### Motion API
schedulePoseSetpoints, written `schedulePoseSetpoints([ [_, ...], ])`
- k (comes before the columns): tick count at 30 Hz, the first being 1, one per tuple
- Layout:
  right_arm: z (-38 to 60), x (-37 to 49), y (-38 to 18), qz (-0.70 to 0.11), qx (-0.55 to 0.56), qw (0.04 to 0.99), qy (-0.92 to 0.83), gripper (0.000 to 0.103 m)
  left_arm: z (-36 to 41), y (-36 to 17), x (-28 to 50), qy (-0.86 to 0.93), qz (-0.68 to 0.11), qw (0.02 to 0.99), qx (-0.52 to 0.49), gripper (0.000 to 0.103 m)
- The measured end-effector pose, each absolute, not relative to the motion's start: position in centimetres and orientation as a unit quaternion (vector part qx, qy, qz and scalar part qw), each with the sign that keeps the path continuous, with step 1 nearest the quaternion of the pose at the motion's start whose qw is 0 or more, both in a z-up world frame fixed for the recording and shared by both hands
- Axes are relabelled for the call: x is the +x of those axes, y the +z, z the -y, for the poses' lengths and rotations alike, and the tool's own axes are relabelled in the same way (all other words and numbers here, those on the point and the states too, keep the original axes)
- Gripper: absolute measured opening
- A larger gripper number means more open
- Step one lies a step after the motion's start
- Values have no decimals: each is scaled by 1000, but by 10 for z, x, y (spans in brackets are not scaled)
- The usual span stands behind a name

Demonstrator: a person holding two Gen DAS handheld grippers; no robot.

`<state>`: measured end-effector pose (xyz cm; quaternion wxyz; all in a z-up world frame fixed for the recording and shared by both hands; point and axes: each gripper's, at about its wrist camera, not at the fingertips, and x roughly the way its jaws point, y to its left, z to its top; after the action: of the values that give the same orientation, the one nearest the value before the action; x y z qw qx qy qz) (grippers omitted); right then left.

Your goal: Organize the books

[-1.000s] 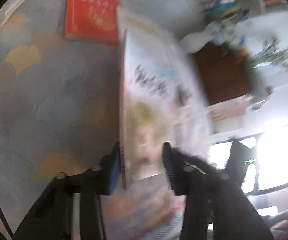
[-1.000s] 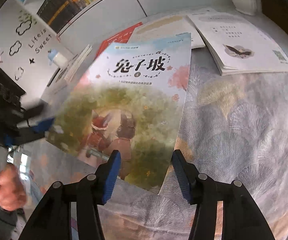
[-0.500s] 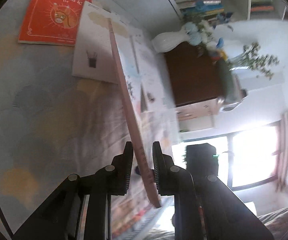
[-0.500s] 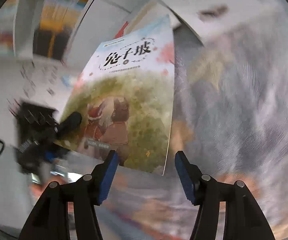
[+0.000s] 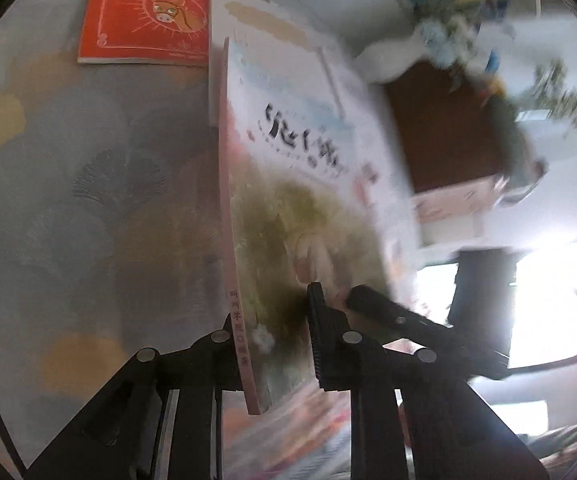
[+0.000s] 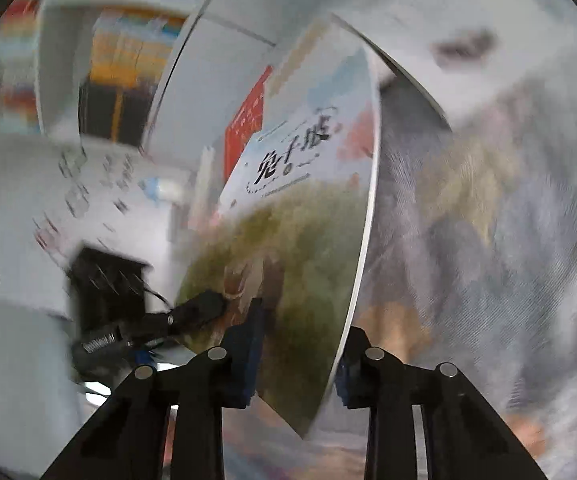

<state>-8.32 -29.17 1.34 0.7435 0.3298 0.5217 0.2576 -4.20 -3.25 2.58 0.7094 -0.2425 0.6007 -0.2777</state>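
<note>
Left gripper (image 5: pixel 276 332) clamped on the near corner of the picture book (image 5: pixel 300 184), spine edge and cover squeezed between the black fingers, pads pressed flat against it. Right gripper (image 6: pixel 296 356) just closing, jaws now pinched on the opposite lower corner of the same book (image 6: pixel 300 216), blue-padded finger (image 6: pixel 248 348) against the illustrated cover and the other behind the white page edge. Book held up off the worktop (image 5: pixel 88 200), tilted steeply on edge, cover with black Chinese title and green illustrated scene turned toward the right wrist camera. Seen from the left wrist, pink spine running up and away from the fingers, cover slanting off to the right. Opposite gripper visible in each view as a dark, blurred shape reaching onto the cover near the lower corner. On the patterned grey-and-ochre cloth of the worktop beyond, a red book (image 5: pixel 148 12) lying flat near the far edge, a white book (image 5: pixel 248 16) just beside it, partly hidden behind the raised one. In the right wrist view, a sliver of the red book (image 6: pixel 248 120) showing past the held cover, and another pale open book (image 6: pixel 460 48) lying farther back, much smeared. Shelves of books (image 6: pixel 128 48) behind, heavily blurred.
</note>
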Motion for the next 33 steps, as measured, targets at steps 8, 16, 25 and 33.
schedulePoseSetpoints([
  [8, 239, -98, 48, -509, 68, 816, 264, 28, 49, 39, -49, -275, -607, 735, -127, 19],
  [16, 186, -115, 74, -466, -73, 843, 258, 28, 38, 67, -59, -266, -582, 767, -40, 21],
  [25, 135, -113, 108, -430, -93, 854, 277, 28, -47, 105, -62, -255, -537, 800, -82, 21],
  [33, 51, -79, 143, -383, -105, 864, 308, 28, -136, 138, -36, -211, -492, 840, -88, 21],
])
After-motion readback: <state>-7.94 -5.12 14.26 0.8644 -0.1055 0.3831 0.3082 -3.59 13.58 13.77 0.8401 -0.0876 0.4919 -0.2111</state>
